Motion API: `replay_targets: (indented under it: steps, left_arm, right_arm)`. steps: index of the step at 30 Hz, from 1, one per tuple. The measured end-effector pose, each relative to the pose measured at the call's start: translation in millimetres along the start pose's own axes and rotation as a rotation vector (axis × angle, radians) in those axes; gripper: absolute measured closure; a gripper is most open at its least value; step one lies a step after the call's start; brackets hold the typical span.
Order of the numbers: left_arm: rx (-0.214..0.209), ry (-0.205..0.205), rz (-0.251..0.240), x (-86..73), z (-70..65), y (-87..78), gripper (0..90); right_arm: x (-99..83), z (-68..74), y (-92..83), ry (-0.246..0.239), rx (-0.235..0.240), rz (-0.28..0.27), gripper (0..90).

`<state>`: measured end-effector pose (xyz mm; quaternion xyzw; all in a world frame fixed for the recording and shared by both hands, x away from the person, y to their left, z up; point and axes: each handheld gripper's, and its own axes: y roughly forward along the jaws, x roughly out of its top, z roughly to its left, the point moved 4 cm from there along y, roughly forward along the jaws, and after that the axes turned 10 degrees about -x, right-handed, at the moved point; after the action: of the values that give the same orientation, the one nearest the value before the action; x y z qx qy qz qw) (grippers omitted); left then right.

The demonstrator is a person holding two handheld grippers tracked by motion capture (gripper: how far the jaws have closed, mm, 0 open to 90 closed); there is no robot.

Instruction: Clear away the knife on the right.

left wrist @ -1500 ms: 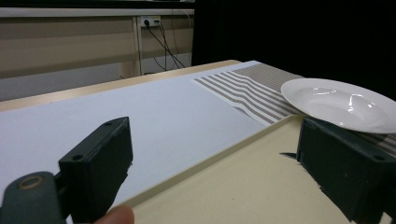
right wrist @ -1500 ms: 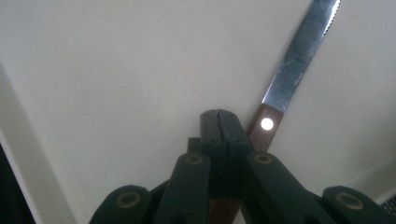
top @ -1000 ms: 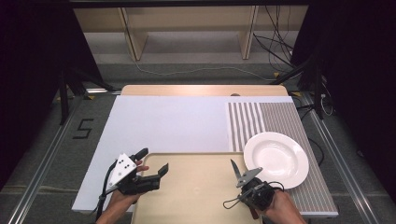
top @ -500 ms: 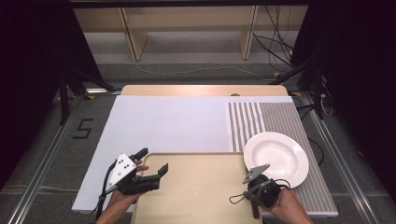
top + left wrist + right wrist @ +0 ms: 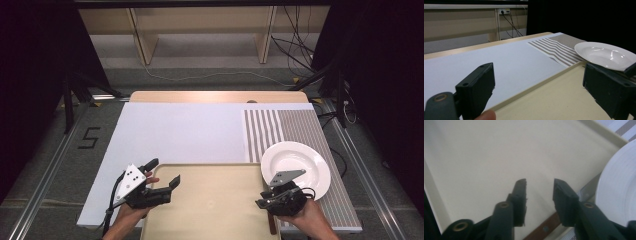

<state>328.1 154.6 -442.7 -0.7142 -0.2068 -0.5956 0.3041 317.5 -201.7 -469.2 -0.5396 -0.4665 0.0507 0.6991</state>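
The knife point(image 5: 541, 230), thin, stiff and slick-bladed, lies flat on the tray's point(image 5: 210, 180) right rim beside the plate point(image 5: 300, 162), and is best pinched across its wooden handle; the right tongs point(image 5: 539, 182) have just been opening and are empty, while the left tongs point(image 5: 164, 171) stand spread.

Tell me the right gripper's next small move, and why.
Probably lower the right gripper straight down so that its jaws straddle the wooden handle of the knife. The jaws have just been opening and nothing is between them. The knife lies right beneath them, along the tray's edge beside the white plate, so a grasp looks like the likely aim.
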Motion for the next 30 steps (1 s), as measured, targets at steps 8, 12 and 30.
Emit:
replay_targets:
  steps: [8,12,30]
  left_arm:
    - [0.0,0.002,0.0,0.5,-0.4,-0.3,10.6]
    - [-0.003,0.0,0.001,0.3,-0.5,-0.2,10.6]
    - [-0.007,0.0,0.004,0.7,-0.5,-0.4,10.6]
  right_arm:
    - [8.9,-6.0,-8.6,0.095,0.042,-0.118,39.3]
    - [13.7,-9.0,-12.5,0.139,0.062,-0.19,30.5]
    - [23.5,-13.0,-35.9,0.176,0.073,-0.439,17.7]
